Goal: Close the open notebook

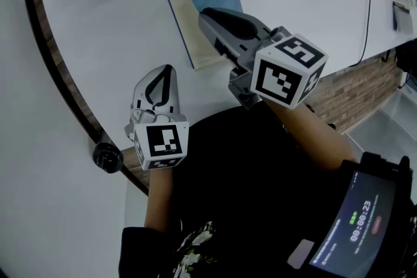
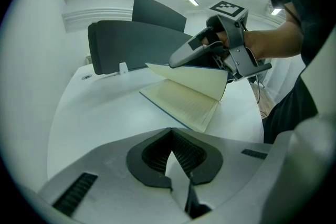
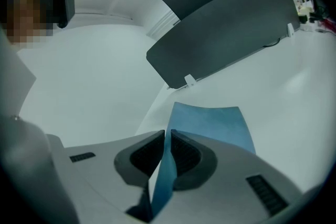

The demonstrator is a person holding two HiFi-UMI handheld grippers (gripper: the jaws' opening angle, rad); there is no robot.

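**A:** Nearest the camera is the person's black shirt (image 1: 260,159), then the right marker cube (image 1: 287,71). What about the right gripper (image 1: 206,15)?

**B:** It's clamped on the notebook's blue cover (image 3: 210,122). The right gripper view shows the cover edge pinched between the two pads, with the jaws narrow.

**A:** Where's the notebook (image 2: 184,99)?

**B:** It's on the white table (image 1: 98,10), just ahead of both grippers. One half lies flat with its cream pages (image 1: 186,19) up. The other half is lifted at the spine and tilted over the flat half — not down yet.

**A:** And the left gripper (image 1: 166,71)?

**B:** Its tips are together with nothing between them. It hovers near the table edge, apart from the notebook, aimed at the open pages.

**A:** Which step is this?

**B:** I'd say mid-close — the cover is gripped and raised but the fold isn't finished.

**A:** What does the next move need?

**B:** Probably swinging the cover on over the spine and lowering it until it lies flat on the pages, then letting go. The arc should follow the hinge, or the flat half may drag across the table. The left gripper is free to pin that half down if it slides.
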